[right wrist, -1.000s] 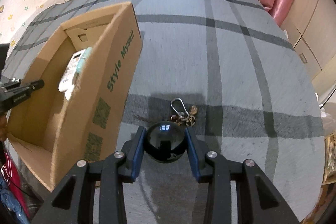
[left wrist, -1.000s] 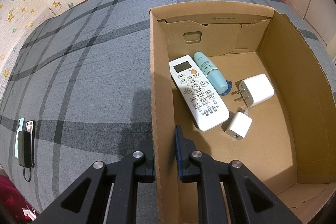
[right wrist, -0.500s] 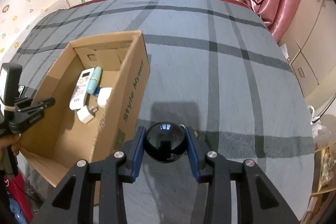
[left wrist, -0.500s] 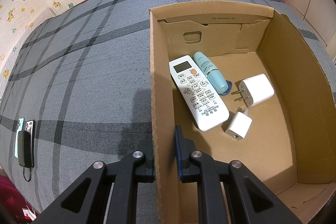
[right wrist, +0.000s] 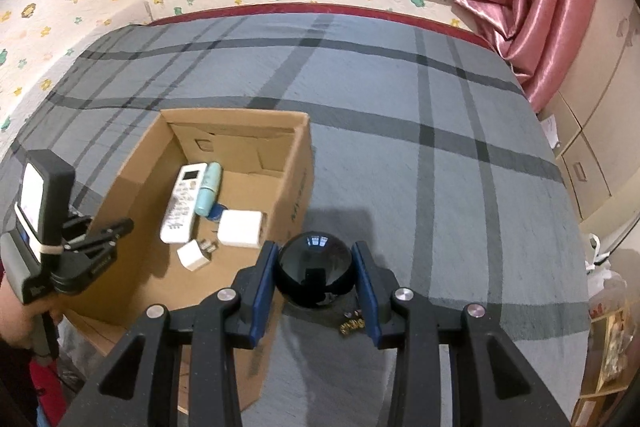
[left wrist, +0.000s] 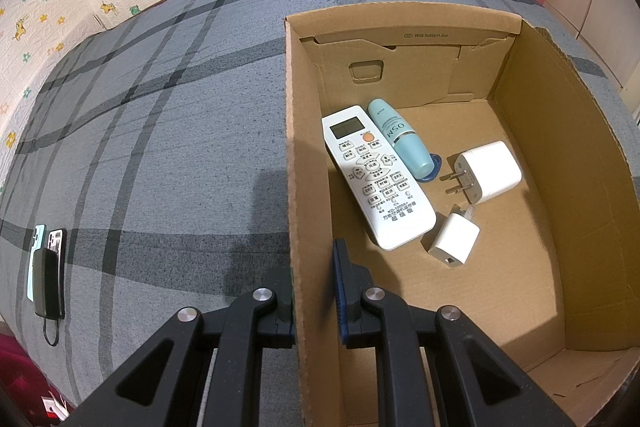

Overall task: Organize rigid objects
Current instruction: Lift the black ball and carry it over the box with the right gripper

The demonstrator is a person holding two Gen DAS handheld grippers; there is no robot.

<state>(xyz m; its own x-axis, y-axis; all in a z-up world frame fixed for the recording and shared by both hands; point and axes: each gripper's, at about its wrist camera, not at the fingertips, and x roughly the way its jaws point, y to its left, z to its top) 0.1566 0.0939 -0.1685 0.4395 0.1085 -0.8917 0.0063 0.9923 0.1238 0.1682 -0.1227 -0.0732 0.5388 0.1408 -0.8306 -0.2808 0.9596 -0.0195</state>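
Gripping black ball (right wrist: 315, 274) in right gripper (right wrist: 316, 283), above cardboard box (right wrist: 298, 163)

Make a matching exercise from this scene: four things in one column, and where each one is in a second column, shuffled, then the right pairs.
Things
1. black ball
2. white remote
3. bunch of keys
4. power bank

Places
A. flat on the floor of the cardboard box, beside a light blue bottle
B. on the grey bedspread, far out to the left of the box
C. between the pads of the right gripper
D. on the bedspread, under the right gripper, outside the box

Pairs: 1-C, 2-A, 3-D, 4-B
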